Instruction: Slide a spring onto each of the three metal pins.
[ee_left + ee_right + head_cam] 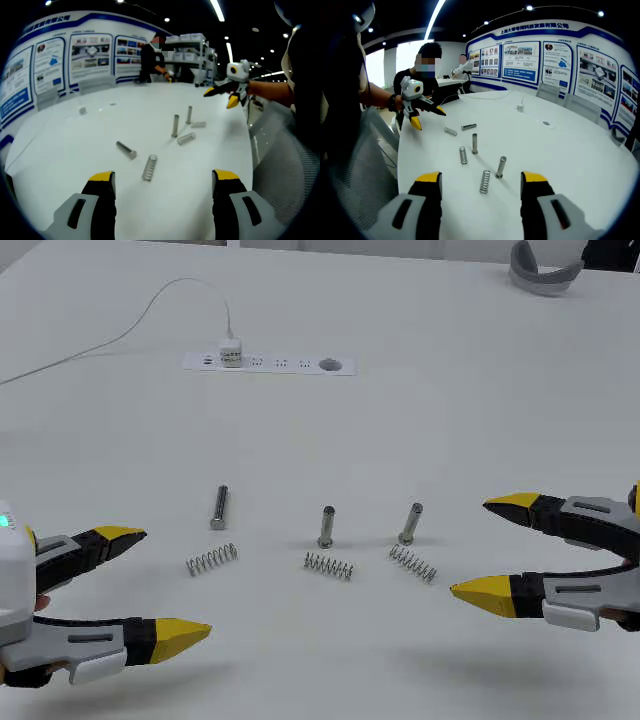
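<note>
Head view: power strip [268, 363] beyond pins [326, 526]; right gripper view: posters [540, 55].

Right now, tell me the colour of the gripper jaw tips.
Yellow, on both the left gripper and the right gripper; clearest in the head view.

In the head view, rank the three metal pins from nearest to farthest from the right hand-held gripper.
1. Right pin, upright, closest to the right hand-held gripper.
2. Middle pin, upright, centre of the row.
3. Left pin, lying flat, farthest left.
</note>
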Demonstrator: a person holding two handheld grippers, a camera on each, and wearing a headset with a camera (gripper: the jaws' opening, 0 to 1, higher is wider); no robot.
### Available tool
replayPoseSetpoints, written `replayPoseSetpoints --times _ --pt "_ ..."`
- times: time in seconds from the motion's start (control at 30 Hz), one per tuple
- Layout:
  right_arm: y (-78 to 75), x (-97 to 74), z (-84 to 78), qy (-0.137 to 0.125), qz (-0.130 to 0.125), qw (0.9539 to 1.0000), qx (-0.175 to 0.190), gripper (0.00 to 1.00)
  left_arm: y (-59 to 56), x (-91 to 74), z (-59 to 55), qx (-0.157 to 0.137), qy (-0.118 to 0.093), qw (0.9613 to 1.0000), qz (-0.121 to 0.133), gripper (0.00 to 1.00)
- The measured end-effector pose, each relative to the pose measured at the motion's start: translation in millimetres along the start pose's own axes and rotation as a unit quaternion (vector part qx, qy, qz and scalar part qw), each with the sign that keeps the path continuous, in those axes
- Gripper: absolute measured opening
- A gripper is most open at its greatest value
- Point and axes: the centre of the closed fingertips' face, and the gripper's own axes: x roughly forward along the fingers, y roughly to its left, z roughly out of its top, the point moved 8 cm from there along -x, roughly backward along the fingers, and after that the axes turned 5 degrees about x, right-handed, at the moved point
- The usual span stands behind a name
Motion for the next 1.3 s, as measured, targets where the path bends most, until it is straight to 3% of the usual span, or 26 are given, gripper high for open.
replayPoseSetpoints --times 0.63,1.3 --pt "1.1 -0.9 1.9 -0.001 -0.010 1.0000 0.001 0.65 7.0 -0.4 3.0 -0.010 -0.011 0.9999 0.000 0.79" --pt "4.8 0.1 2.8 -0.001 -0.011 0.9999 0.000 0.64 25.2 3.7 18.8 -0.019 -0.026 0.9994 0.009 0.76"
